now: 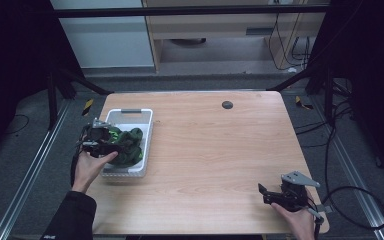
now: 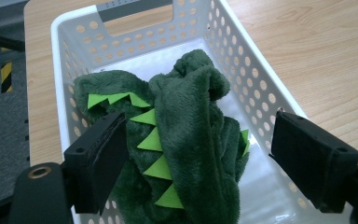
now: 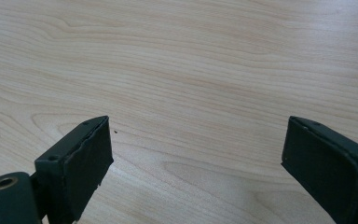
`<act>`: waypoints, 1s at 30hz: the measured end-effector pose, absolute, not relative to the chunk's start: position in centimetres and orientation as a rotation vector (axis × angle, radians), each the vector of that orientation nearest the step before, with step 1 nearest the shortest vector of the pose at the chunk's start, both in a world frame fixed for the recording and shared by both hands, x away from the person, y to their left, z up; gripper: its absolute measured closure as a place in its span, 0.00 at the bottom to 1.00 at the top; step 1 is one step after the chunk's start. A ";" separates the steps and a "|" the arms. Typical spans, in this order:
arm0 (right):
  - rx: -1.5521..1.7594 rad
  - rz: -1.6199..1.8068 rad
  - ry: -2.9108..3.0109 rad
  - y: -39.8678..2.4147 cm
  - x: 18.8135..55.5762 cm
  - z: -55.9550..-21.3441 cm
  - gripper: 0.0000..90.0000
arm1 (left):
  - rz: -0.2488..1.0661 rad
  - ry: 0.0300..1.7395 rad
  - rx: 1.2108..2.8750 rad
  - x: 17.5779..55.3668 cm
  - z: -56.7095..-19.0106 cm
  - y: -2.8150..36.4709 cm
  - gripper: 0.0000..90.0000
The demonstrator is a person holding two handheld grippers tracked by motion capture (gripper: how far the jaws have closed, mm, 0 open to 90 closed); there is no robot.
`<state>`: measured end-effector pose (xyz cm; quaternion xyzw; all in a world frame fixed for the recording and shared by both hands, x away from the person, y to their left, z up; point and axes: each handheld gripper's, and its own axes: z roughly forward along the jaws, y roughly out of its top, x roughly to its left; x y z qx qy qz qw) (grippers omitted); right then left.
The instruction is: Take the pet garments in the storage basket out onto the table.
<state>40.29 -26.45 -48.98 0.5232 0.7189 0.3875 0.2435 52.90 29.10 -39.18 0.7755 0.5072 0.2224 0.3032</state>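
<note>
Plush green dinosaur toy (image 2: 186, 140) with lime spikes lies inside the white perforated basket (image 2: 256, 88). Left gripper (image 2: 196, 154) straddles it, jaws spread wide. Right gripper (image 3: 196, 163) hovers released over bare table (image 3: 191, 60).

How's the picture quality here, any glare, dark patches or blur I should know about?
High view: table evenly lit, surroundings nearly black, plush toy a dark blob. Left gripper view: toy sharp, soft glare on the basket floor, left gripper jaws blurred. Right gripper view: sharp woodgrain, right gripper jaws soft.

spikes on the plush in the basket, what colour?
Bright lime green spikes on a dark green plush; clearest in the left gripper view.
</note>
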 end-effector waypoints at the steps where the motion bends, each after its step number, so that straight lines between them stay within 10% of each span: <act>1: 1.427 1.058 1.964 -26.5 40.3 -49.0 0.09 | 0.587 1.346 2.059 53.0 -39.2 29.1 0.21; 30: 1.432 1.055 1.984 -26.4 40.4 -49.1 0.09 | 0.536 1.385 2.188 55.0 -41.0 28.6 0.34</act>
